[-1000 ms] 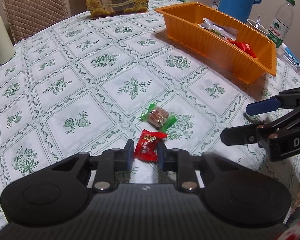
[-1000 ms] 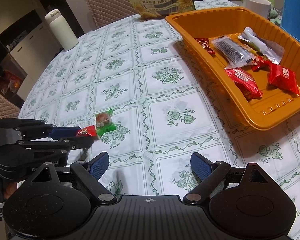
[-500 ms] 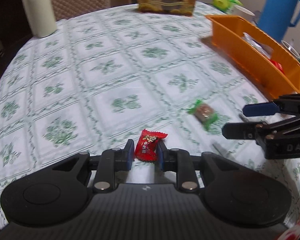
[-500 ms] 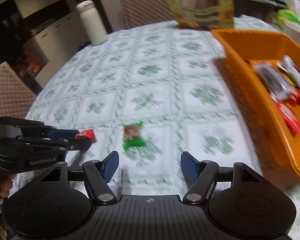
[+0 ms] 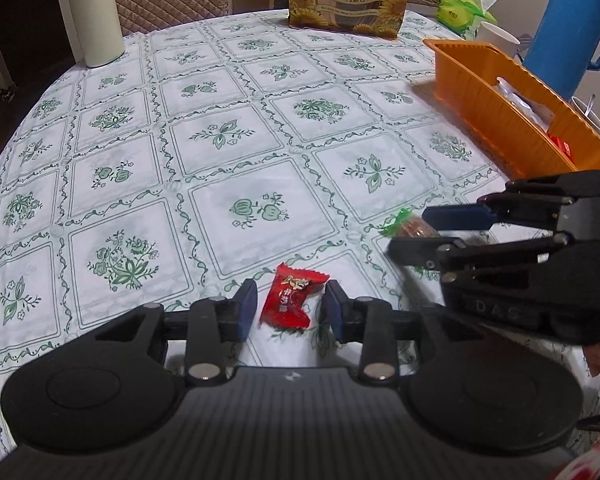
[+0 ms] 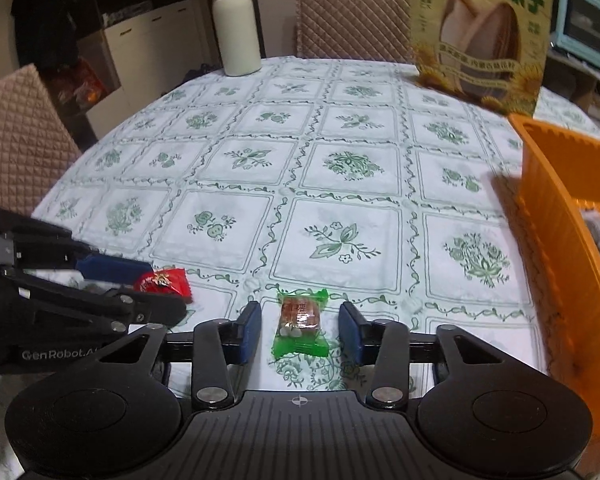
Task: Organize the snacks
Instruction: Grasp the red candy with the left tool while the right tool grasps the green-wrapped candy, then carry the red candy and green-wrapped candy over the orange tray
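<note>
Left wrist view: left gripper point(image 5: 290, 310) jaws just opening, straddling small red foil-wrapped candy point(image 5: 291, 297) lying on green-patterned tablecloth point(image 5: 220, 136), narrow gaps either side, pads not pressing; orange plastic tray point(image 5: 496, 108) sitting well apart, far right.

Right wrist view: right gripper point(image 6: 300, 330) jaws just closing around green-wrapped brown candy point(image 6: 300, 322), not yet pinching; pick-up step, likely; next move calling for closing fully, lifting, carrying to tray.

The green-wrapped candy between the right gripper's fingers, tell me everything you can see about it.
The green-wrapped candy is a small sweet in a crinkly wrapper: clear in the middle, showing a brown block with pale bits, green at both flared ends. It lies flat on the tablecloth, lengthwise between the blue pads of the right gripper. The jaws have just been closing around it, but a gap shows on each side, so nothing touches it except the cloth.
</note>
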{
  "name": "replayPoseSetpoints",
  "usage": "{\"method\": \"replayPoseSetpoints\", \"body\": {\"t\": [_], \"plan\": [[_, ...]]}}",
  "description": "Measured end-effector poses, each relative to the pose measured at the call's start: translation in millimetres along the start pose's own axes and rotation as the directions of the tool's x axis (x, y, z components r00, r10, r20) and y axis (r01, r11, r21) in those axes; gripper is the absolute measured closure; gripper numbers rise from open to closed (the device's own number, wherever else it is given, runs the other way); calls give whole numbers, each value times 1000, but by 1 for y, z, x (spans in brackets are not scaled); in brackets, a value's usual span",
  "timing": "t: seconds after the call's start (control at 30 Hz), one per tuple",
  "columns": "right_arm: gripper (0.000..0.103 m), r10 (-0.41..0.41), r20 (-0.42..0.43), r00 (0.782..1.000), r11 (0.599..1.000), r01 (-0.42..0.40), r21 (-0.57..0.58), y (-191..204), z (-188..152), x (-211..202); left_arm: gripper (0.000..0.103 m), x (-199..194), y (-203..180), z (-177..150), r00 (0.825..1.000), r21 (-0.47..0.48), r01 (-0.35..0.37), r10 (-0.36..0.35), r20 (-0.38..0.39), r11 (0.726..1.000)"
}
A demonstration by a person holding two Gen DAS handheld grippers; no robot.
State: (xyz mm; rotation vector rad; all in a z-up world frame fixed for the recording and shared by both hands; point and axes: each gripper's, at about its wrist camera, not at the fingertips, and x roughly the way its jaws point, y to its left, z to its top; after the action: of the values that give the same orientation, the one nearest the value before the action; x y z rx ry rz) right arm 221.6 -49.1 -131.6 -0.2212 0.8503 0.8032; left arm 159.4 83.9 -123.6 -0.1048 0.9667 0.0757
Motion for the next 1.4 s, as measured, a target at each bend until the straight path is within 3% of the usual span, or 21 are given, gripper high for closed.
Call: {"method": "replayPoseSetpoints", "body": {"t": [0.07, 0.17, 0.33, 0.87, 1.4], "plan": [[77, -21, 0, 1000, 999, 21, -42, 4, -2, 0, 70, 1, -1, 1, 1000, 1, -5, 5, 0, 1000], [79, -26, -1, 1000, 998, 26, -62, 5, -5, -2, 71, 2, -2, 2, 1000, 12, -5, 5, -4, 1000], [80, -22, -9, 1000, 998, 21, -55, 6, -10, -7, 81, 1, -3, 1, 1000, 16, -13, 13, -15, 1000], [80, -17, -23, 1000, 1000, 17, -5, -1, -28, -26, 85, -7, -15, -5, 999, 26, -7, 8, -35, 1000], [80, -2, -13, 1000, 993, 3, 120, -23, -46, -61, 85, -21, -40, -8, 1000, 54, 5, -4, -19, 999]]}}
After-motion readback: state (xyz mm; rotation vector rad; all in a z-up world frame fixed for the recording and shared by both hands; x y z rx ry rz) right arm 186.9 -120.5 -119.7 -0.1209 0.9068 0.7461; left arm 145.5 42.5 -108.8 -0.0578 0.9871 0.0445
